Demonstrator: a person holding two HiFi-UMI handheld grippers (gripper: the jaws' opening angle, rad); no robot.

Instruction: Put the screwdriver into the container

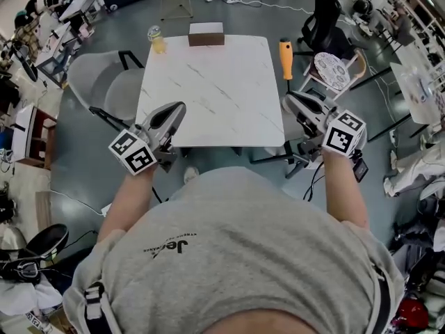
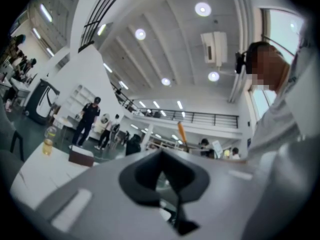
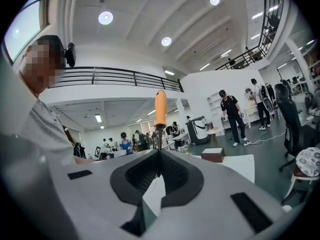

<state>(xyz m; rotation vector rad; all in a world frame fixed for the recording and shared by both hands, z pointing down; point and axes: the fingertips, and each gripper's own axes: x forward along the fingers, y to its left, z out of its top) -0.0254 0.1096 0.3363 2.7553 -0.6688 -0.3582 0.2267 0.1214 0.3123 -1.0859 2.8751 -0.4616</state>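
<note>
My right gripper (image 1: 288, 101) hangs off the table's right edge, shut on the metal shaft of a screwdriver. Its orange handle (image 1: 286, 58) points up and away, and stands straight above the shut jaws in the right gripper view (image 3: 160, 109). The container, a brown box with a white top (image 1: 206, 33), sits at the far edge of the white marble table (image 1: 208, 89). It also shows in the gripper views, container (image 2: 81, 156) and container (image 3: 213, 155). At the near left corner, my left gripper (image 1: 181, 108) is shut and holds nothing.
A bottle of yellow liquid (image 1: 156, 39) stands at the far left corner. A grey chair (image 1: 104, 82) is left of the table. To the right are a stool with a patterned cushion (image 1: 332, 70) and a black office chair (image 1: 327, 19). Several people stand in the background.
</note>
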